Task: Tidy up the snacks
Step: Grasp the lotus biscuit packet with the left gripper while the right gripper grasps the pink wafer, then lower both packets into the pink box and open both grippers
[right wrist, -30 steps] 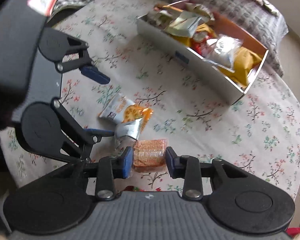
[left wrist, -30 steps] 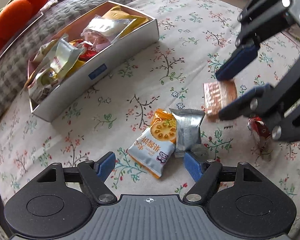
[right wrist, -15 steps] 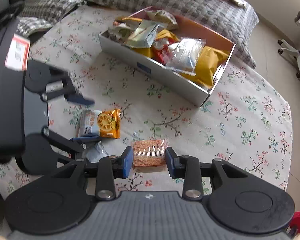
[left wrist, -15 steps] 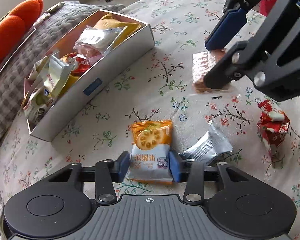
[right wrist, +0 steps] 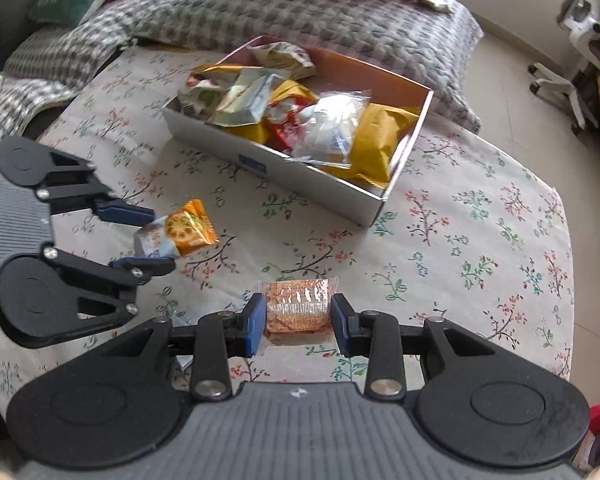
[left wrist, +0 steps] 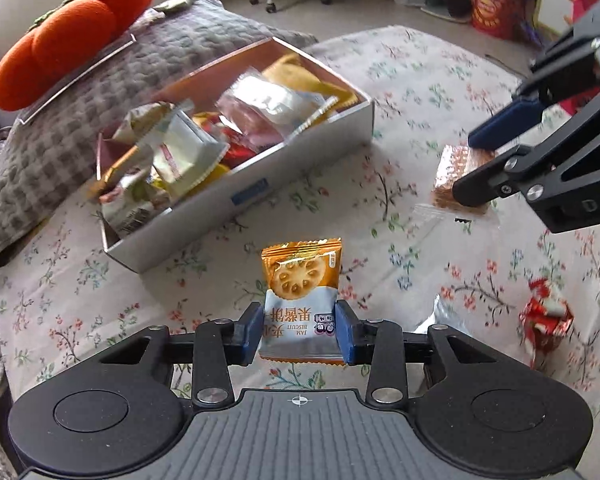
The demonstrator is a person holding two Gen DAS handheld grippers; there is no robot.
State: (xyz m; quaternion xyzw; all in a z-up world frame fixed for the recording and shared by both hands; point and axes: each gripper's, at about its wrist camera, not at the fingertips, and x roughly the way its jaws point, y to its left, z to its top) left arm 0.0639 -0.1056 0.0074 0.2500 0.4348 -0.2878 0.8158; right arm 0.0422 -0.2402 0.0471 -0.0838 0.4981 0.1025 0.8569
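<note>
My left gripper (left wrist: 299, 332) is shut on an orange and white jam biscuit packet (left wrist: 300, 296) and holds it above the floral tablecloth; the packet also shows in the right wrist view (right wrist: 176, 234). My right gripper (right wrist: 298, 322) is shut on a clear-wrapped orange wafer snack (right wrist: 298, 306), also seen in the left wrist view (left wrist: 458, 178). A white open box (left wrist: 300, 168) full of snack packets sits ahead of both grippers, also in the right wrist view (right wrist: 300, 178).
A red wrapped snack (left wrist: 546, 320) and a silver packet (left wrist: 446, 314) lie on the cloth at the right. A grey checked blanket (right wrist: 280, 12) with an orange plush (left wrist: 68, 32) lies behind the box. Office chair legs (right wrist: 572, 56) stand beyond the table.
Both grippers have lifted their snacks and moved toward the box. The silver packet stays on the cloth, now partly hidden behind the left gripper.
</note>
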